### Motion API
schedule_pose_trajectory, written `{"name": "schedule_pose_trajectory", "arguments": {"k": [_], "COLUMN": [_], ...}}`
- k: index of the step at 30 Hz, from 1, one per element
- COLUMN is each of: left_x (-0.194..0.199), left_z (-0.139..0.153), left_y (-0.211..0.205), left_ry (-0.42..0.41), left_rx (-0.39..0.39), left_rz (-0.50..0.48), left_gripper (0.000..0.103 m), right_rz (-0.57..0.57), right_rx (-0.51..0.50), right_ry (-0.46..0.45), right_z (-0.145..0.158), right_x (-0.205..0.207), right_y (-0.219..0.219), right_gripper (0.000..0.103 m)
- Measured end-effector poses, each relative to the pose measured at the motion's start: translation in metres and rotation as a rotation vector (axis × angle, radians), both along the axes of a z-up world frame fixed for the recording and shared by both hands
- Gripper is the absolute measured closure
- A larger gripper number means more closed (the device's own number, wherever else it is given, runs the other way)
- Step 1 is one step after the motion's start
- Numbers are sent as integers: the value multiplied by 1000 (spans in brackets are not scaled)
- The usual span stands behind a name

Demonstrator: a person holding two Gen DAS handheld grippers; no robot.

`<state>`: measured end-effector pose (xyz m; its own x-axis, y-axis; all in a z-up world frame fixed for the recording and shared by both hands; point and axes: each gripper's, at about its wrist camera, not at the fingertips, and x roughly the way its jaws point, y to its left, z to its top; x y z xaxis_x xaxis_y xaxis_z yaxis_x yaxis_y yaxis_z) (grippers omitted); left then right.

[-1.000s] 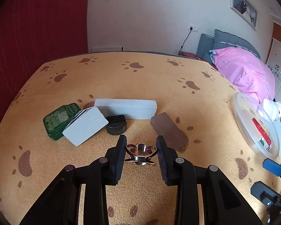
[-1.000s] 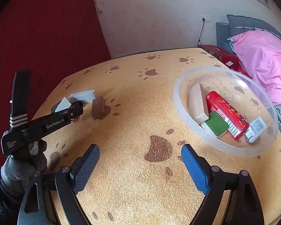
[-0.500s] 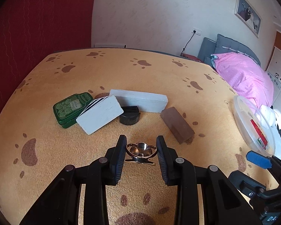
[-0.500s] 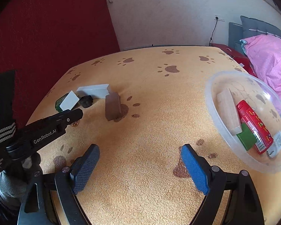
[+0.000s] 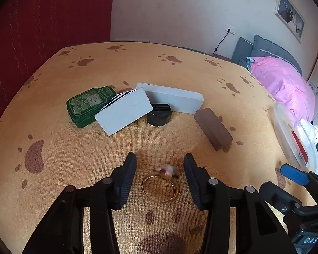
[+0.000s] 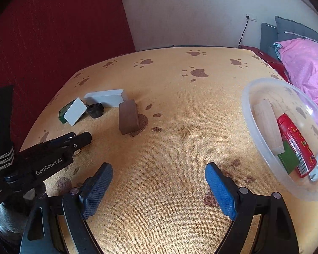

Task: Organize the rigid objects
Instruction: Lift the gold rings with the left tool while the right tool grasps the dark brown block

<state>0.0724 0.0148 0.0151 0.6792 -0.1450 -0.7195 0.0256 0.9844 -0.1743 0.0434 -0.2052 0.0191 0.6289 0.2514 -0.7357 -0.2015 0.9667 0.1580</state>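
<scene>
A gold ring-shaped metal piece (image 5: 161,187) lies between the fingers of my open left gripper (image 5: 160,165), touching neither; whether it rests on the cloth or is in mid-air I cannot tell. Beyond it lie a brown block (image 5: 213,128), a black ribbed cap (image 5: 159,115), a long white block (image 5: 171,100), a white slab (image 5: 124,111) and a green tin (image 5: 88,105). My right gripper (image 6: 159,182) is open and empty above the cloth. The clear bowl (image 6: 252,114) at the right holds a wooden block (image 6: 268,124), a red pack (image 6: 294,144) and a green piece (image 6: 288,160).
The table carries an orange cloth with brown paw prints (image 6: 169,148). A red wall stands at the left and a bed with a pink cover (image 5: 286,84) at the right. The left gripper's body (image 6: 48,158) shows at the left of the right wrist view.
My left gripper has opened and let go of the gold metal piece, which now sits lower between the fingers. Both grippers have shifted, the right view swinging left so the bowl sits further right.
</scene>
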Motion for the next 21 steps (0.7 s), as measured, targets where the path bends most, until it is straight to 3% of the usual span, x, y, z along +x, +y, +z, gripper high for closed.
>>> {"name": "schedule_pose_trajectory", "arguments": {"k": [11, 15, 21], "left_x": [-11, -14, -21], "left_z": [-1, -1, 5], "left_y": [0, 0, 2], "left_ry": [2, -1, -54], "left_rx": [13, 10, 7], "left_rz": [-25, -24, 13], "left_gripper": [54, 69, 69], "right_rz": [15, 27, 39], "right_rx": [-28, -36, -29], "right_ry": [11, 0, 29], "right_z": [0, 3, -1], "right_x": [8, 12, 32], "right_y": [9, 15, 24], "right_gripper": [11, 11, 11]}}
